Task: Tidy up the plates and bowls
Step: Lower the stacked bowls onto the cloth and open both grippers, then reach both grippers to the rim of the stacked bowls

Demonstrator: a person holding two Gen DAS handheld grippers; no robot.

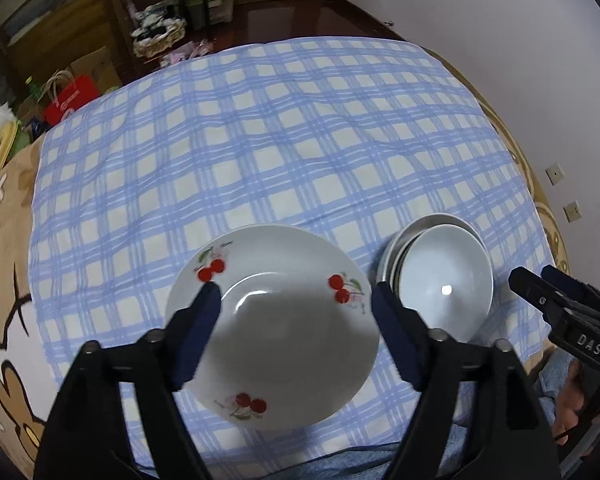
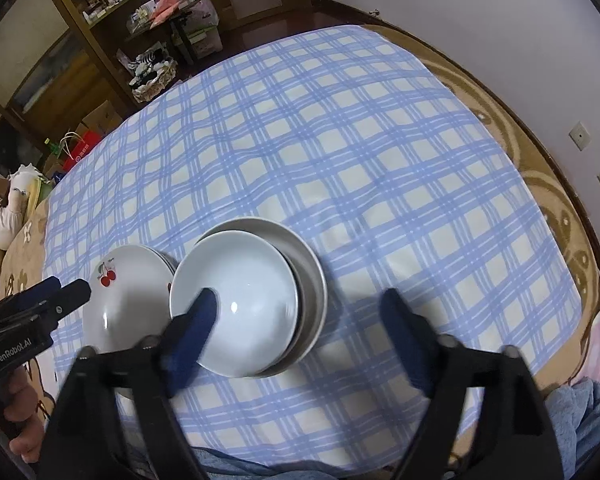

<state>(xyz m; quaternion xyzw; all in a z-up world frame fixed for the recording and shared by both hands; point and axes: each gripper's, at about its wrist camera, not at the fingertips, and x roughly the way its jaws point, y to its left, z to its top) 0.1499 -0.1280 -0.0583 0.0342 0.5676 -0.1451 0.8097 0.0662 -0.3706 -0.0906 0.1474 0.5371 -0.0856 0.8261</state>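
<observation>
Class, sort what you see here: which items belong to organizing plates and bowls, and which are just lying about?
Job: white cherry-patterned plate; stack of pale white bowls.
Lying about: red paper bag; wicker basket of clutter; white plush toy; blue towel.

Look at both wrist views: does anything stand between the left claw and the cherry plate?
Nothing visible does. The left claw hangs open directly over the cherry plate, with only air between. The bowls sit to its right, clear of the path.

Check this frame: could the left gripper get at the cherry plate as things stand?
Probably yes: the left gripper stands open directly over the cherry plate, nothing lies on it, and the bowl stack sits off to the side.
</observation>
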